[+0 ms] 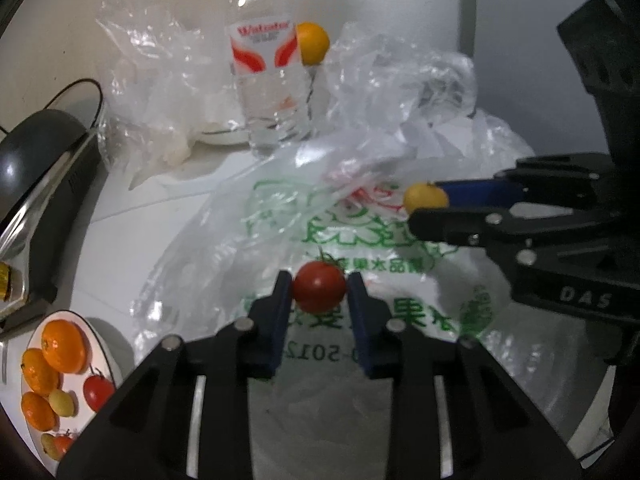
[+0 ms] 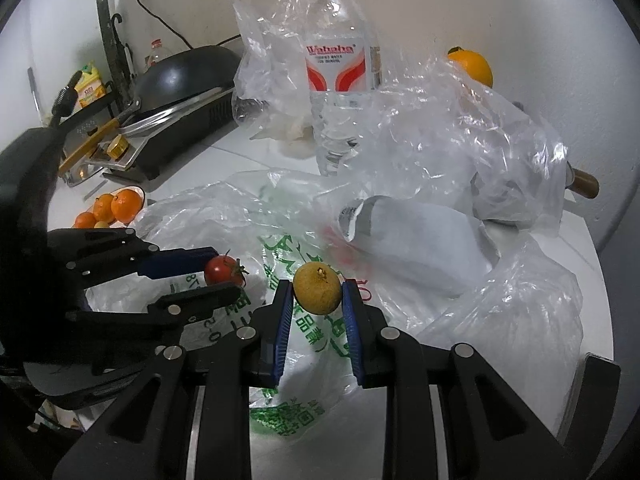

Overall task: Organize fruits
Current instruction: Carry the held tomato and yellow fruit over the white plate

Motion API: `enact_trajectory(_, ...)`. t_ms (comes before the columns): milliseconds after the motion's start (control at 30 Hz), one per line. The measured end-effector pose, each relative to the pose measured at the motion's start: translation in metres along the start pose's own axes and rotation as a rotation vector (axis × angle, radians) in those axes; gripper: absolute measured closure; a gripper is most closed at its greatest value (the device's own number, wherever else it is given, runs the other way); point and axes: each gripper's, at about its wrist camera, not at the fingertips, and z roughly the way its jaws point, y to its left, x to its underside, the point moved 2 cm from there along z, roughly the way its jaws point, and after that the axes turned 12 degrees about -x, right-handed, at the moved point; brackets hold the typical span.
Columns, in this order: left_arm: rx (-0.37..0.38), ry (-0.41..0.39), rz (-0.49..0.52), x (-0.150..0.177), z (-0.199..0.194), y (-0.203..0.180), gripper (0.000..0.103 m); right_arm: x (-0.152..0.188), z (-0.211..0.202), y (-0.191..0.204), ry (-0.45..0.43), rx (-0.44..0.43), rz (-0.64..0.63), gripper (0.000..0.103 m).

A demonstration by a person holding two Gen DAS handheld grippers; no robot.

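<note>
A small red tomato [image 1: 319, 286] is clamped between the blue pads of the left hand-held gripper [image 1: 319, 292], at the lower centre of the left wrist frame; the green stem is seen at its top. In the right wrist frame the same tomato [image 2: 222, 270] is seen at the left, pinched at the tip of the left hand-held gripper [image 2: 216, 276].

A small yellow-brown round fruit [image 2: 317, 288] is clamped between the blue pads of the right hand-held gripper [image 2: 316, 296], at the centre of the right wrist frame. In the left wrist frame this fruit [image 1: 425, 197] is seen at the right, held at the tip of the right hand-held gripper [image 1: 430, 206].

Both fruits are held above a clear plastic bag with green print [image 1: 352, 240], which is spread on the white counter [image 1: 120, 240].

A white plate [image 1: 105, 346] is noted at the lower left of the left wrist frame. On it oranges [image 1: 64, 346], a second tomato [image 1: 98, 391] and a small yellow fruit [image 1: 62, 402] are recorded, close together.

A clear water bottle with a red and white label [image 1: 266, 60] stands upright at the upper centre, among crumpled clear bags [image 1: 400, 76]. A single orange [image 1: 313, 43] is seen just to the right of the bottle, behind it. A black pan [image 2: 184, 76] on a cooker is recorded at the upper left of the right wrist frame.
</note>
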Motion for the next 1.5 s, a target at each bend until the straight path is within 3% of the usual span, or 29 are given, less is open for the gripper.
enact_trajectory(700,0.06,-0.113,-0.043,0.013,-0.075,0.012,0.074,-0.002,-0.037,0.051,-0.043,0.047,-0.058,0.076)
enact_trajectory(1500,0.024,-0.178,-0.108,0.062,-0.133,0.071,0.074,-0.003,-0.037,0.135,-0.062,0.05,-0.132,0.076)
